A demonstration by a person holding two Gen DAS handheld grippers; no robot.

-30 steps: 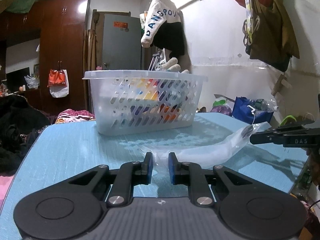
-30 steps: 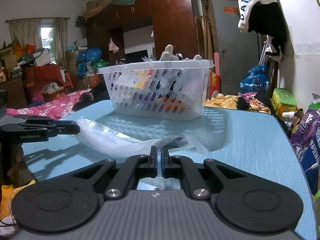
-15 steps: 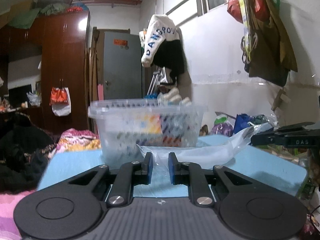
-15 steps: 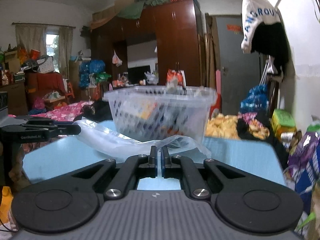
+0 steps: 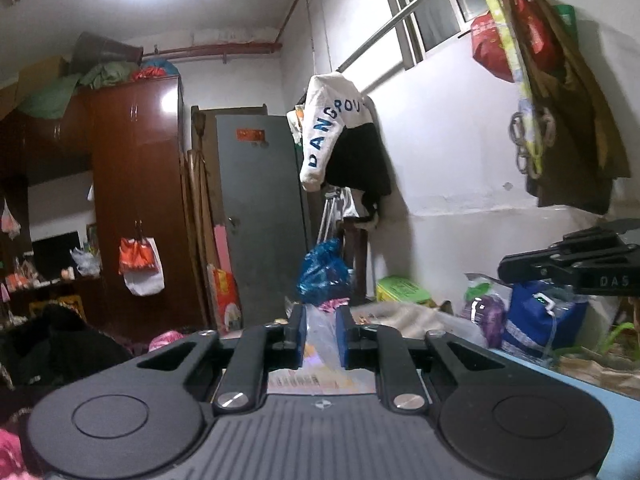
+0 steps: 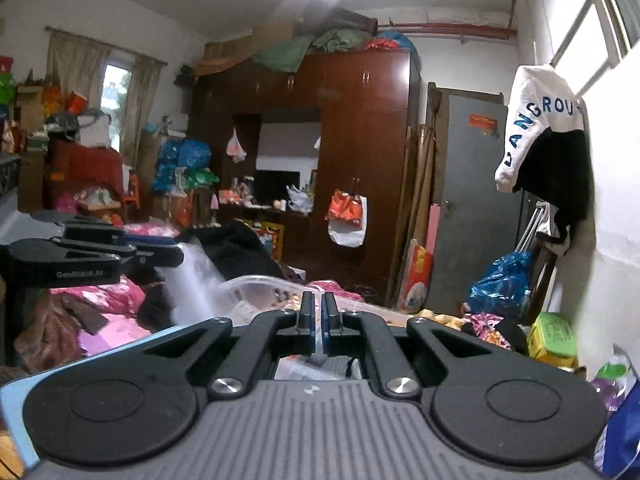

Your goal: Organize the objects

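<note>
A clear plastic bag (image 5: 320, 334) hangs between both grippers, lifted high above the blue table (image 5: 624, 400). My left gripper (image 5: 322, 322) is shut on one end of the bag. My right gripper (image 6: 318, 312) is shut on the other end (image 6: 192, 280). The white perforated basket (image 6: 256, 282) shows only by its rim, low behind the right gripper's fingers; its contents lie under both grippers. Each gripper shows in the other's view, the right one (image 5: 568, 264) and the left one (image 6: 92, 252).
A brown wardrobe (image 5: 136, 208), a grey door (image 5: 260, 220) and a hanging white and black jacket (image 5: 340, 140) stand behind the table. Bags (image 5: 540, 316) pile up along the right wall. Clothes (image 6: 100, 300) lie heaped at the left.
Both grippers have risen together with the bag, from table height to well above the basket. The basket has dropped out of the left wrist view.
</note>
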